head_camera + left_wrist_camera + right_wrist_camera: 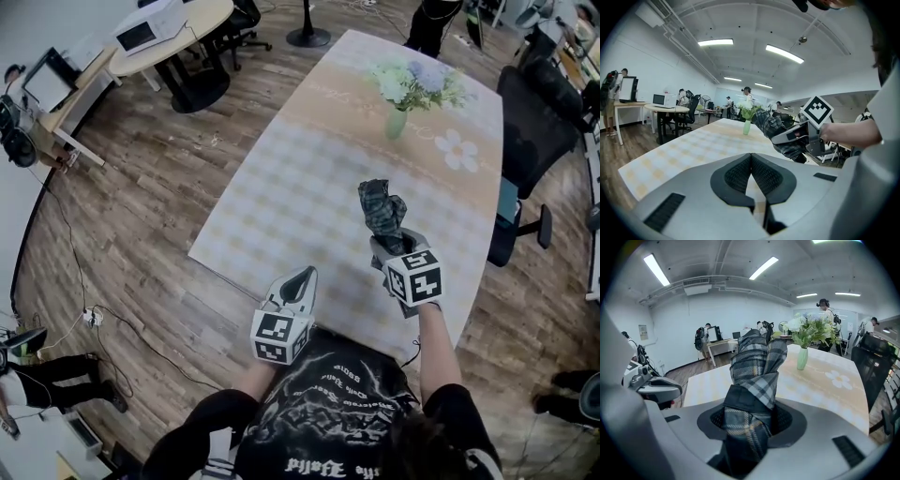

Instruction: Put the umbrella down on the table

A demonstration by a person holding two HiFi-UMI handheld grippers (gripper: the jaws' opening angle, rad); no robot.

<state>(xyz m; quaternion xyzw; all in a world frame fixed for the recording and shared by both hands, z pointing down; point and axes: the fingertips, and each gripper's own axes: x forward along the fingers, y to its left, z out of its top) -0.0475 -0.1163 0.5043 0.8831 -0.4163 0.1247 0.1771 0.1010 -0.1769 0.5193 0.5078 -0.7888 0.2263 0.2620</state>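
At the near edge of the surface [281, 187], the left gripper [303, 278] hovers with its jaws together and nothing between them; it has no part in the hold. To its right, the right gripper [397, 246] has its jaws clamped on the lower part of the folded plaid umbrella [382, 211]. The umbrella sticks up out of the jaws over the checked cloth. In the head view it looks clear of the surface, held in the air rather than resting on it. Farther back, a vase of flowers [397, 120] stands toward the far end, well apart from the umbrella. I judge the task as under way but not done: the umbrella is over the surface and in a firm grip. What is left is to lower it, lay it on the open cloth in front of the vase, and let the jaws part.
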